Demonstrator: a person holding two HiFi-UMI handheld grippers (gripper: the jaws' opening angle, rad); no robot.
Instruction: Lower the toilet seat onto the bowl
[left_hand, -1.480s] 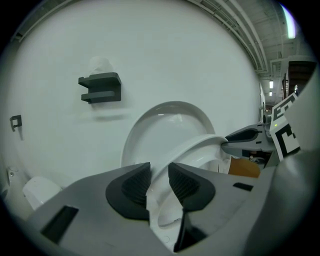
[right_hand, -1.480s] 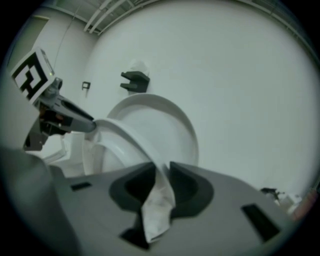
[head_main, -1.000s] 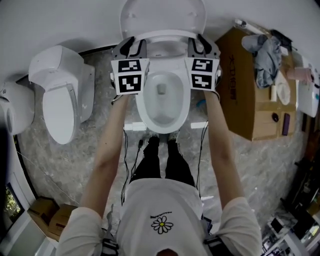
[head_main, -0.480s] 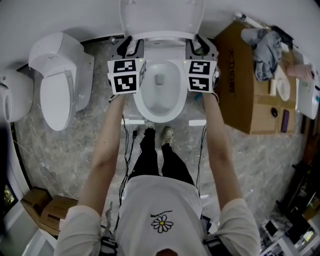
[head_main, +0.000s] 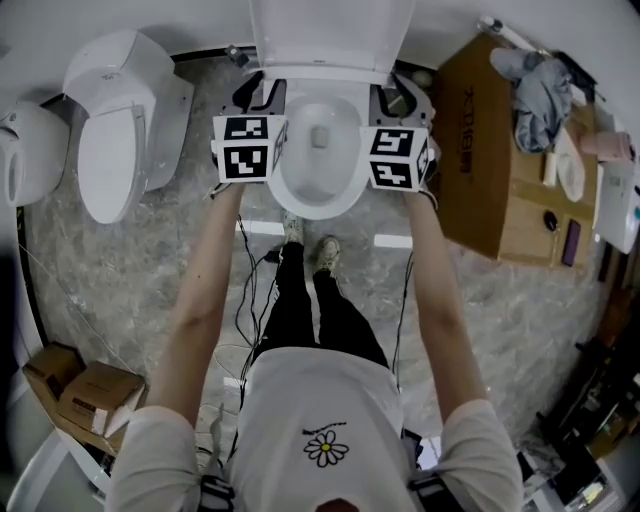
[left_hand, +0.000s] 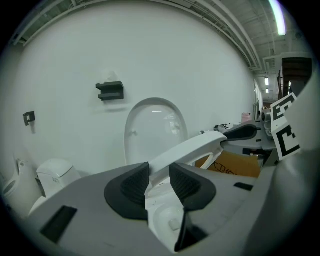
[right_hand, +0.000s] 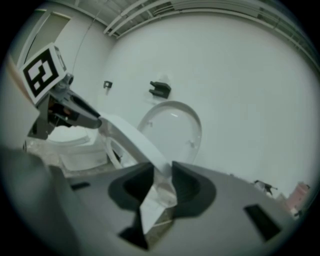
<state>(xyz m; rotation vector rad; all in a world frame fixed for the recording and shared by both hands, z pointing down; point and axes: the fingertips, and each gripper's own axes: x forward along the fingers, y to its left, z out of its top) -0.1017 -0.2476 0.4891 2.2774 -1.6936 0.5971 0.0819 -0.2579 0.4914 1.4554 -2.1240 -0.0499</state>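
Observation:
The white toilet seat (head_main: 345, 192) hangs tilted just over the bowl (head_main: 318, 140), and the lid (head_main: 330, 35) stands upright against the wall. My left gripper (head_main: 260, 95) holds the seat's left side and my right gripper (head_main: 398, 98) its right side. In the left gripper view the seat (left_hand: 192, 146) runs between the dark pads of the left gripper (left_hand: 159, 180) across to the right gripper (left_hand: 245, 132). In the right gripper view the seat (right_hand: 131, 136) passes through the right gripper (right_hand: 161, 185). Both sets of jaws are opening, with the pads still touching the seat.
A second toilet (head_main: 115, 130) stands to the left, with another white fixture (head_main: 28, 150) beyond it. A large cardboard box (head_main: 490, 150) with a grey cloth (head_main: 540, 90) on it stands at the right. Cables (head_main: 250, 290) trail over the marble floor. Small boxes (head_main: 85, 395) lie at the lower left.
Both grippers have come down with the seat, which lies closer to the bowl. The toilet sits higher in the head view, and the person's feet have stepped back.

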